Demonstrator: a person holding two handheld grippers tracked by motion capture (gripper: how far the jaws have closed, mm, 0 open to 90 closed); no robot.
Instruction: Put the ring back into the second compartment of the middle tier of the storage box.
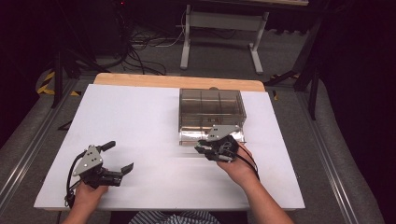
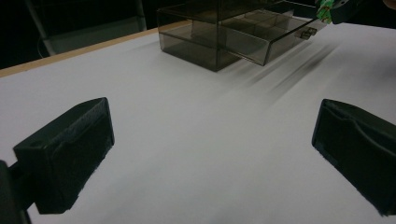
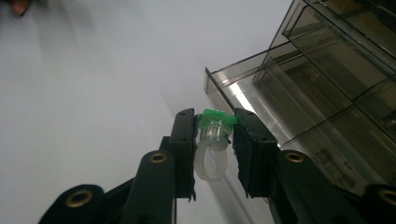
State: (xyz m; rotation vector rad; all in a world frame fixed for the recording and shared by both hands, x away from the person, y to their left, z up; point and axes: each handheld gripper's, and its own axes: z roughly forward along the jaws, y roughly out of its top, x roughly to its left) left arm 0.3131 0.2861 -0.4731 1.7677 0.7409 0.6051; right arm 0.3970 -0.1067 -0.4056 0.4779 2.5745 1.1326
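Green-topped and clear, a small plastic toy ring (image 3: 212,140) is clamped between the jaws of the right tongs (image 3: 214,135), its white band hanging below the grip. It is held just in front of the pulled-out drawer (image 3: 289,98) of a smoky transparent drawer box (image 1: 211,108), which stands at the far side of the white desk (image 1: 140,126). Well apart, at the near left corner, the left tongs (image 1: 119,161) are held with jaws spread wide and nothing between them.

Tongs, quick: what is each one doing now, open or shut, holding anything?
Left tongs: open, holding nothing, over the table.
Right tongs: shut on a green-topped ring, beside the box.
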